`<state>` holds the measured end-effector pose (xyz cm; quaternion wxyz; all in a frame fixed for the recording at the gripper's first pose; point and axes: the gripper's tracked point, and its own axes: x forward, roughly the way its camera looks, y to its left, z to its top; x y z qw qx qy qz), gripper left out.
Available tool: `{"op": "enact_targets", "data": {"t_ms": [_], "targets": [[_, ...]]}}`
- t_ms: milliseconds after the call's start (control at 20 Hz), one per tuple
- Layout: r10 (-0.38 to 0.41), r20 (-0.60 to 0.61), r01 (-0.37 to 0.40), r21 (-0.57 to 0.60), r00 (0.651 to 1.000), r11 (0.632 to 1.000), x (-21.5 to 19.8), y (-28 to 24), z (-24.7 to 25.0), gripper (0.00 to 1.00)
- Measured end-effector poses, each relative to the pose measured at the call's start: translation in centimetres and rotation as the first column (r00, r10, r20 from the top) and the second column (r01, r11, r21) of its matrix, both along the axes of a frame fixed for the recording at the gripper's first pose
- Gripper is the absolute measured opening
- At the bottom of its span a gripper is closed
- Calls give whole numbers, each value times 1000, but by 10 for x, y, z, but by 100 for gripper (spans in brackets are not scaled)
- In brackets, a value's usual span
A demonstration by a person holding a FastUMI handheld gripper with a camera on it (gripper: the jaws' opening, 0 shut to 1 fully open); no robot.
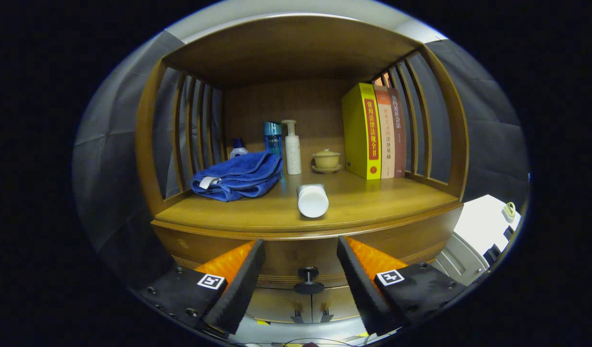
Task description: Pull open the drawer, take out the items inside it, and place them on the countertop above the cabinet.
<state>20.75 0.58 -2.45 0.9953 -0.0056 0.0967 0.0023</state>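
The gripper (300,272) stands released, its fingers (238,284) spread wide and holding nothing. Between them, just ahead, sits the drawer's knob (308,279) on the closed drawer front (296,258). Beyond, at 12 o'clock, a white bottle (312,200) lies on its side on the wooden surface (373,202). A folded blue towel (238,176) rests at 11 o'clock; upright books (373,130) stand at 1 o'clock.

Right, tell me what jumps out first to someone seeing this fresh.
The open gripper frames a dark drawer knob on the closed drawer front. Beyond it on the countertop, a white bottle lies on its side, with a folded blue towel and a yellow book behind.
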Motion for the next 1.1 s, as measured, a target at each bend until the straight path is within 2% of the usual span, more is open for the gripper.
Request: {"op": "enact_targets", "data": {"t_ms": [400, 650, 1100], "targets": [[-31, 54, 30, 23, 998, 999, -74, -8, 54, 99], [-42, 108, 46, -31, 993, 998, -116, -9, 89, 98], [-40, 174, 46, -30, 984, 999, -150, -4, 104, 98]]}}
